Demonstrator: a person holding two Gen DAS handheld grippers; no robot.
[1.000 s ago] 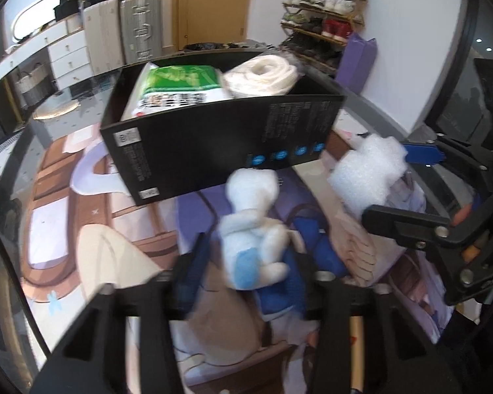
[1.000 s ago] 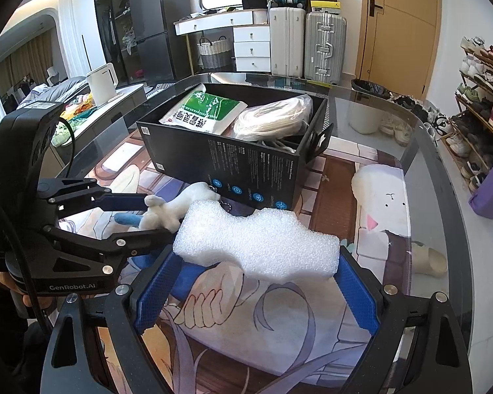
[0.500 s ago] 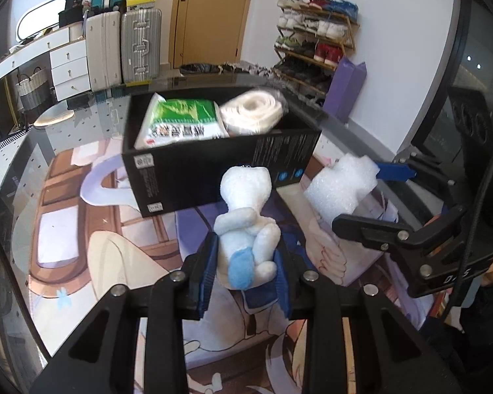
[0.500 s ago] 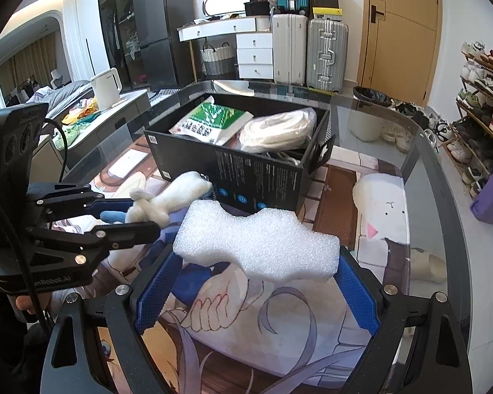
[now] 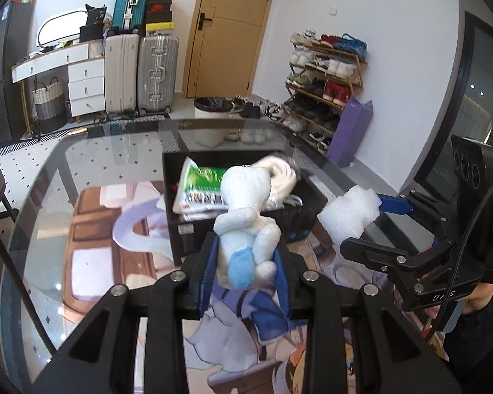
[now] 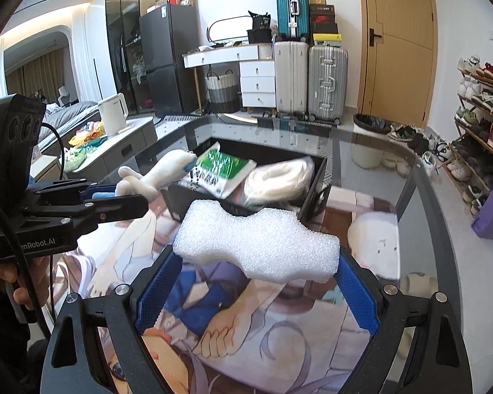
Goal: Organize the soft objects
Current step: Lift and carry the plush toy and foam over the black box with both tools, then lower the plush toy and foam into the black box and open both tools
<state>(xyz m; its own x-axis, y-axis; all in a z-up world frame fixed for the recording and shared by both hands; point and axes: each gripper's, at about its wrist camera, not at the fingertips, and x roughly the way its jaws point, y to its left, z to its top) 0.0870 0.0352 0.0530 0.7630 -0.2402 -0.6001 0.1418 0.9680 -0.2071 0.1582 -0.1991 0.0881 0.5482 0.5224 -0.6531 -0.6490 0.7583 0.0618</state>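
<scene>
My left gripper [image 5: 245, 262] is shut on a white plush toy [image 5: 246, 223] with a blue patch and holds it in the air, in front of a black box [image 5: 180, 236]. The toy also shows in the right wrist view [image 6: 154, 177]. My right gripper [image 6: 258, 275] is shut on a white foam block [image 6: 256, 243], held above the table beside the box [image 6: 315, 197]. The block also shows in the left wrist view [image 5: 351, 215]. The box holds a green and white packet [image 6: 223, 170] and a bagged white roll [image 6: 279, 180].
A glass table [image 5: 92, 151] covers a printed anime mat [image 6: 246, 344]. A white cushion [image 6: 374, 239] lies right of the box. Suitcases [image 5: 138, 69], a drawer unit, a door and a shoe rack [image 5: 325, 75] stand behind the table.
Both grippers have risen with their loads. The left gripper closed on the plush toy and lifted it off the mat to the height of the box rim.
</scene>
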